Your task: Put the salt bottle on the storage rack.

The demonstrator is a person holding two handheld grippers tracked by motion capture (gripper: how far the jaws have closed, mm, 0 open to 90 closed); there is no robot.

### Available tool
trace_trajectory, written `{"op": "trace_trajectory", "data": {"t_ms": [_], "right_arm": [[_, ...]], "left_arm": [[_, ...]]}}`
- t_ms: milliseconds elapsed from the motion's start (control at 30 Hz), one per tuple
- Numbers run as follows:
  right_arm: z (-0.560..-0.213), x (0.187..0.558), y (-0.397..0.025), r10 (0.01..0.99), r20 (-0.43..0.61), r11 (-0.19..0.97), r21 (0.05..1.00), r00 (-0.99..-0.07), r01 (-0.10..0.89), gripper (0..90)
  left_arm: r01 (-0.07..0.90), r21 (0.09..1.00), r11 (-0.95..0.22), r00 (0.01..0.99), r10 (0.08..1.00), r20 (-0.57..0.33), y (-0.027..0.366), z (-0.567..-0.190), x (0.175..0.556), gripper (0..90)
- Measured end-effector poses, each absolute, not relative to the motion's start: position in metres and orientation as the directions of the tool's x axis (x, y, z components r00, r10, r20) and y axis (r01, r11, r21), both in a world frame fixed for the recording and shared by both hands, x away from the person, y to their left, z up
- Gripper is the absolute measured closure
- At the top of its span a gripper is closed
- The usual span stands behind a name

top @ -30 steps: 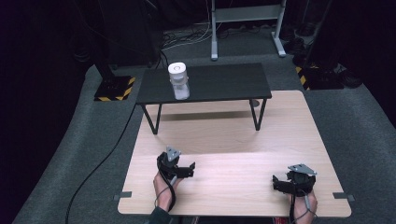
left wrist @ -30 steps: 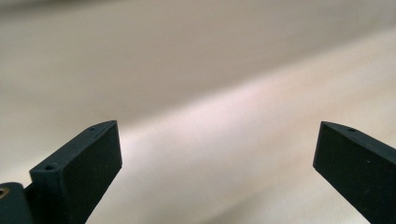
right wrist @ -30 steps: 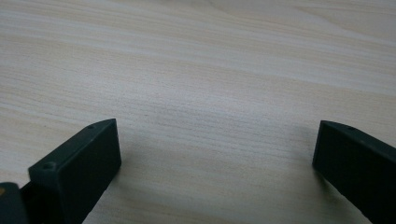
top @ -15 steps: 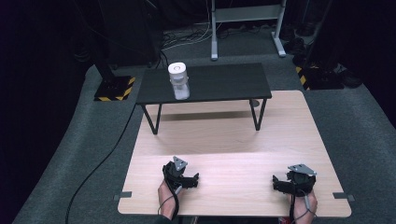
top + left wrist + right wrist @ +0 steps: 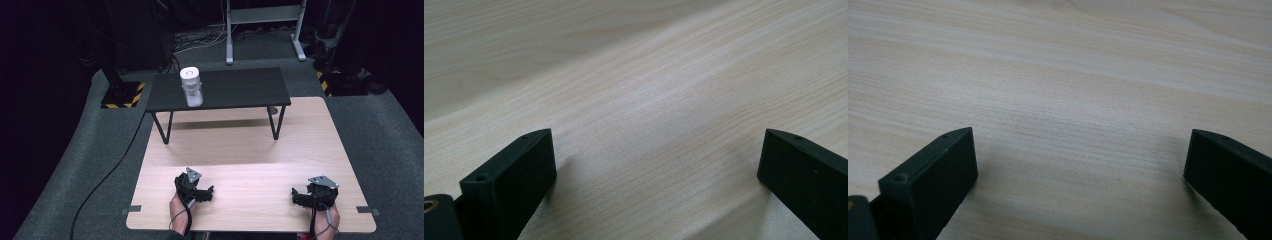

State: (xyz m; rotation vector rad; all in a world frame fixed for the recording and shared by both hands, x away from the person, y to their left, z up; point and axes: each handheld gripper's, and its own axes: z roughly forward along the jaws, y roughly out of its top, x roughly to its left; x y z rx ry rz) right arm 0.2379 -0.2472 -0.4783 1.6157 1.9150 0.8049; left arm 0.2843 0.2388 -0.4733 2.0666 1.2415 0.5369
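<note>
From the high view, both grippers sit at the near edge of the wooden counter (image 5: 250,145). The left gripper (image 5: 206,192) is near-left, the right gripper (image 5: 296,192) near-right, and they're well apart. The only thing around is a white jar (image 5: 191,87), standing upright on the black shelf (image 5: 235,90) at the far side, toward its left end. So the jar lies far and a bit left of both grippers, and the left one is clearly nearer; I'd guess that hand goes for it.

In the left gripper view, the fingers (image 5: 509,180) are spread wide with nothing between them, just bare wood grain underneath. Looks like they hover low over it or rest on it, can't tell which.

Right gripper view is the same story: fingers (image 5: 930,182) wide apart, holding nothing, plain counter below.
</note>
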Motion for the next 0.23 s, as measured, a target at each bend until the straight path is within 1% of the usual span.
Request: {"op": "trace_trajectory", "data": {"t_ms": [233], "right_arm": [[-0.4784, 0.2377, -0.2472, 0.985, -0.006, 0.123, 0.717, -0.171, 0.686, 0.0]], "left_arm": [[0.601, 0.720, -0.347, 0.468, 0.883, 0.035, 0.2345, -0.4739, 0.2821, 0.3]]}}
